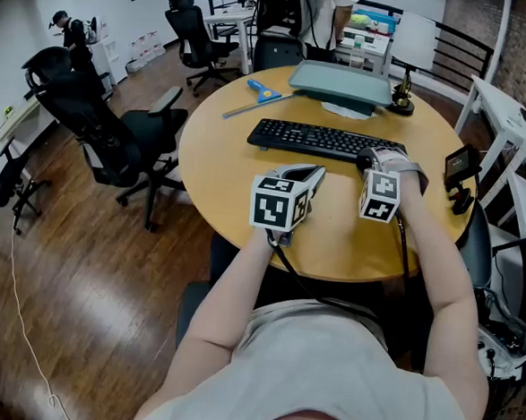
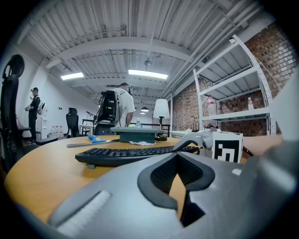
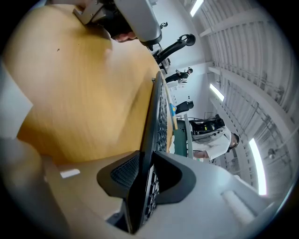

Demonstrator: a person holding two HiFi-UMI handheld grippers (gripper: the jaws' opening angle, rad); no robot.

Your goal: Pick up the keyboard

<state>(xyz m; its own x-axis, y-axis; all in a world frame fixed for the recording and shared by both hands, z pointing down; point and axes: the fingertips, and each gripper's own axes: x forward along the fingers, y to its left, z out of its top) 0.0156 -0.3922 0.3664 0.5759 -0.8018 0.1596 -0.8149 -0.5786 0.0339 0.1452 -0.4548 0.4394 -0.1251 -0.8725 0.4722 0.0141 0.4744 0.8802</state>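
Round wooden counter carried everything. The black keyboard lay flat across its middle, long side toward us. A grey tray sat behind it, a blue tool off to the far left. Our right gripper was at the keyboard's right end, rolled sideways so the jaws straddled the thin edge. They were clamped on the keyboard. Our left gripper rested on the counter just short of the front edge, jaws nearly together, nothing between them. We judged it a one-end grip, lift not started; the free end would likely drag.
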